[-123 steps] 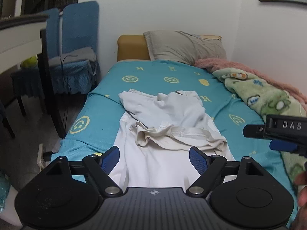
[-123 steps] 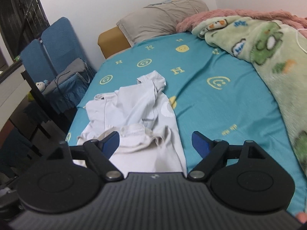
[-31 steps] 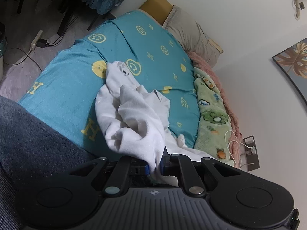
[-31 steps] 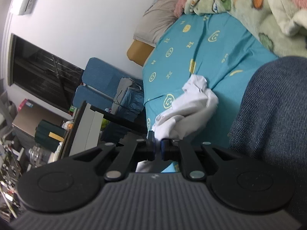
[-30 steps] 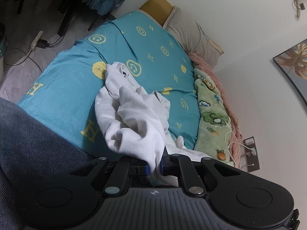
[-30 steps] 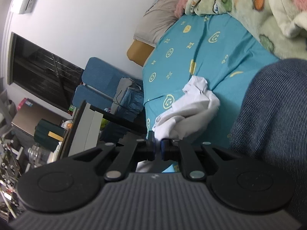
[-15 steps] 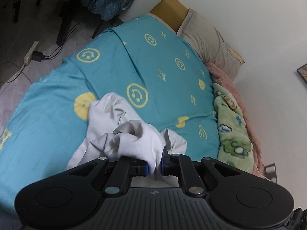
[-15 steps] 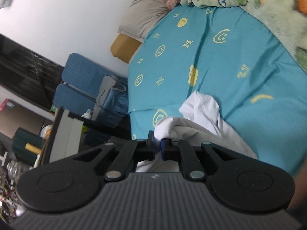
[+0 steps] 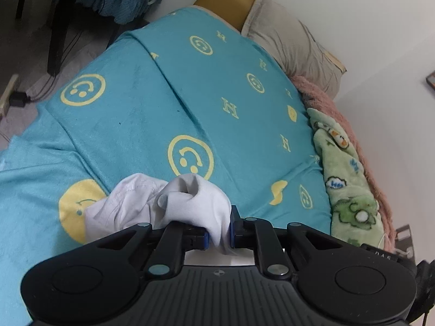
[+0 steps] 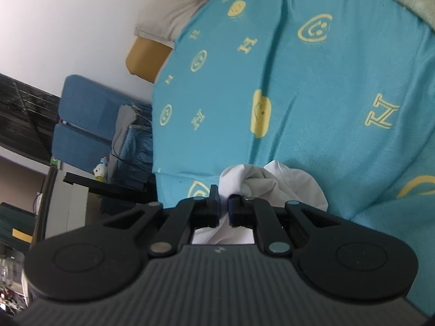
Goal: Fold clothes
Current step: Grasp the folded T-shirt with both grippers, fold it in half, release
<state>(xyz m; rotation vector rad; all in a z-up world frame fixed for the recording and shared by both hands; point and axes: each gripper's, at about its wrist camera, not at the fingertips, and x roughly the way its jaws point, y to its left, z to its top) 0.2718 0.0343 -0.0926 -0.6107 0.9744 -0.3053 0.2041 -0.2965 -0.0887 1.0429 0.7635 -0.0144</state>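
Observation:
A white garment (image 9: pixel 174 203) is bunched up right in front of my left gripper (image 9: pixel 218 233), which is shut on a fold of it above the teal bed sheet (image 9: pixel 217 87). In the right wrist view the same white garment (image 10: pixel 272 184) bulges past my right gripper (image 10: pixel 223 206), which is shut on another fold of it. Most of the cloth is hidden under the gripper bodies. Both grippers are over the near part of the bed.
A grey pillow (image 9: pixel 293 40) and a tan headboard (image 9: pixel 225 2) lie at the far end. A green and pink blanket (image 9: pixel 345 168) runs along the wall side. Blue chairs (image 10: pixel 89 125) and a dark desk (image 10: pixel 106 187) stand beside the bed.
Both grippers have moved forward and down over the bed, still shut on the garment. The cloth, earlier hanging stretched out, now bunches close to the fingers. The person's legs have left view.

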